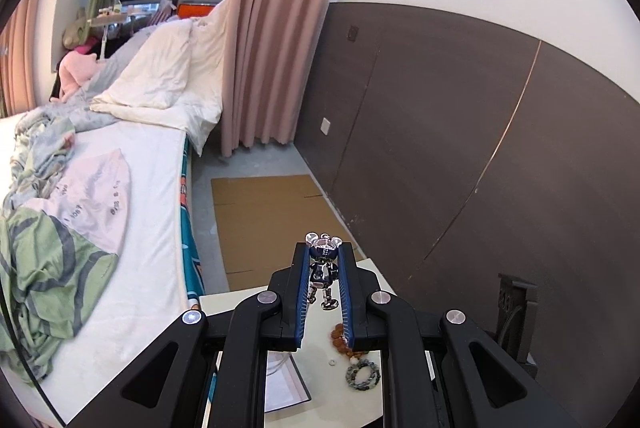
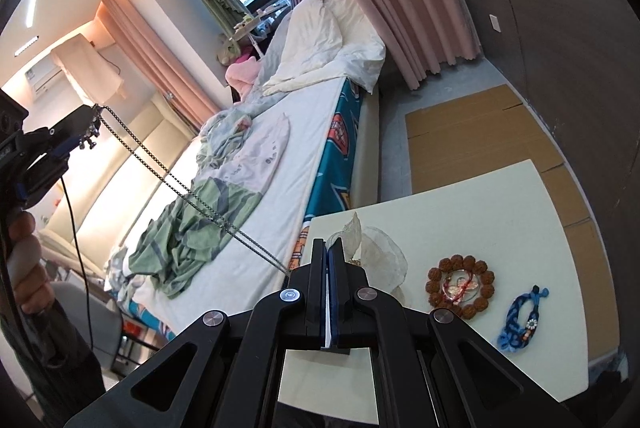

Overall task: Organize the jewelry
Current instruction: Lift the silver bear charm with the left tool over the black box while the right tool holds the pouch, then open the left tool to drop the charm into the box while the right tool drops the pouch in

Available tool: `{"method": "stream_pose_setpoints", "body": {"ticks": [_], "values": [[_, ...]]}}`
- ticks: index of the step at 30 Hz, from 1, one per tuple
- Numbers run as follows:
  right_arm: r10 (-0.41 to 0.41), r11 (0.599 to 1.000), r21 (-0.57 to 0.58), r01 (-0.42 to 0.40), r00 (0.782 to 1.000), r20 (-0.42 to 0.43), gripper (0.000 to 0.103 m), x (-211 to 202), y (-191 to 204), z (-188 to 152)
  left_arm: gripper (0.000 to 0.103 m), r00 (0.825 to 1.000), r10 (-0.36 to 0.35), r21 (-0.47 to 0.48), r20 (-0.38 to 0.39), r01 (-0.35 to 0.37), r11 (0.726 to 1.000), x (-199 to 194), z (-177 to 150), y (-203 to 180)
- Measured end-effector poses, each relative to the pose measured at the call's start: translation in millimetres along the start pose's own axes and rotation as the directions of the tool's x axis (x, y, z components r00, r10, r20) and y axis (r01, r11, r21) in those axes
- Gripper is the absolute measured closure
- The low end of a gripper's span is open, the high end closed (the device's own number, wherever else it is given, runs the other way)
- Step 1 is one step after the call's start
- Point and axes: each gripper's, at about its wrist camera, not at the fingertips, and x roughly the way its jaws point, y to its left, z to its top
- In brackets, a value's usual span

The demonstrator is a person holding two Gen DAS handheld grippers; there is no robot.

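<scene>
Left hand-held gripper (image 1: 325,270) clenched on silver robot-figure pendant (image 1: 323,274); its dark metal chain (image 2: 176,184) stretched toward right hand-held gripper (image 2: 329,262), clamped on translucent white pouch (image 2: 376,252); step: bagging necklace; next: feed chain inside.

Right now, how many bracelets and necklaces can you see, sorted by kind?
Bead bracelets: 2, the brown bracelet and the grey bracelet.
Woven bracelets: 1, the blue bracelet.
Necklaces: 1, a chain with a silver figure on it.
Total: 4
</scene>
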Motion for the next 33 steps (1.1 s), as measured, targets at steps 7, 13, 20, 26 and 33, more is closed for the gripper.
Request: {"method": "stream_pose_setpoints", "body": {"ticks": [7,13,20,26,33], "values": [[-0.001,1.0,0.003,0.001,1.0,-0.007,0.1,0,2,-4,0.088,0.999,0.002,-0.027,-0.045,-0.003,1.0,18,-9,13],[-0.005,1.0,0.005,0.005,1.0,-0.019,0.1,2,1,-7,0.088,0.992,-0.003,-0.08,-0.129,-0.008,0.997,56,-35,35],[-0.027,1.0,0.001,0.027,0.999,-0.034,0.1,3,-1,-11,0.088,0.973,-0.007,-0.144,-0.229,-0.026,0.989,102,-78,54],[-0.039,0.999,0.008,0.039,0.998,-0.043,0.1,2,-4,-14,0.088,0.953,-0.023,-0.178,-0.302,-0.033,0.984,137,-107,59],[-0.036,0.999,-0.008,0.036,0.998,-0.056,0.1,4,4,-19,0.088,0.927,0.05,-0.216,-0.373,-0.139,0.966,172,-132,75]]}}
